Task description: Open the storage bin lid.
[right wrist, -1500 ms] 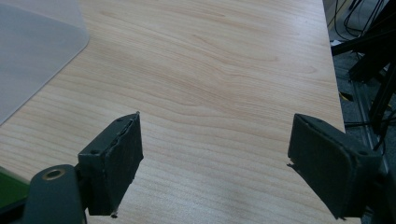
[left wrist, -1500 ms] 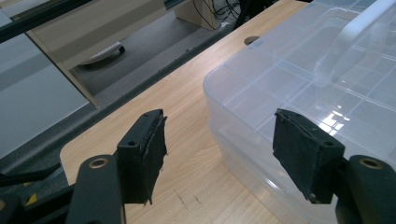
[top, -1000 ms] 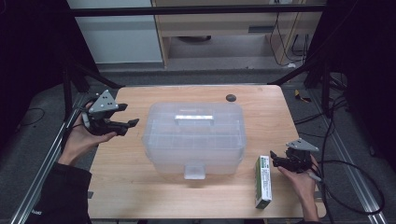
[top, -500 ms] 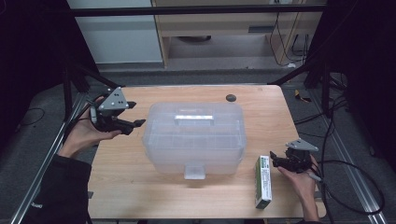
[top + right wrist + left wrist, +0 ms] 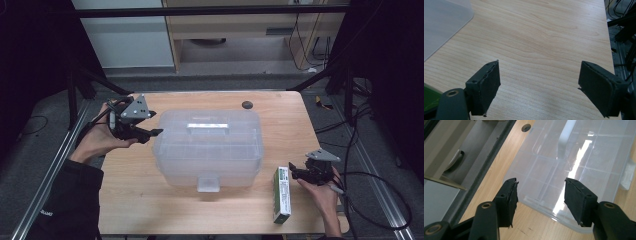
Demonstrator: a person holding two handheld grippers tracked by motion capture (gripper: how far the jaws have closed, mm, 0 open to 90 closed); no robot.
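Note:
A clear plastic storage box (image 5: 207, 150) with a white handle on its lid stands in the middle of the wooden table (image 5: 280, 115). My left gripper (image 5: 154, 123) hovers at the box's left end. In the left gripper view its jaws (image 5: 540, 192) frame the box's (image 5: 564, 170) near edge. They have just been closing but stand apart, and the pads touch nothing. My right gripper (image 5: 292, 170) rests open at the front right, beside a green carton (image 5: 282, 195) lying flat. In the right gripper view its jaws (image 5: 539, 82) span bare wood.
A black round grommet (image 5: 246, 104) sits near the table's far edge. Metal rails run along both sides of the table, with cables on the floor at the right. The box's corner (image 5: 441, 22) and the carton's edge (image 5: 429, 100) lie to the left of the right jaws.
The left gripper has moved right, up to the box's left end, and its jaws stand a little narrower. The right gripper and the carton have stayed put.

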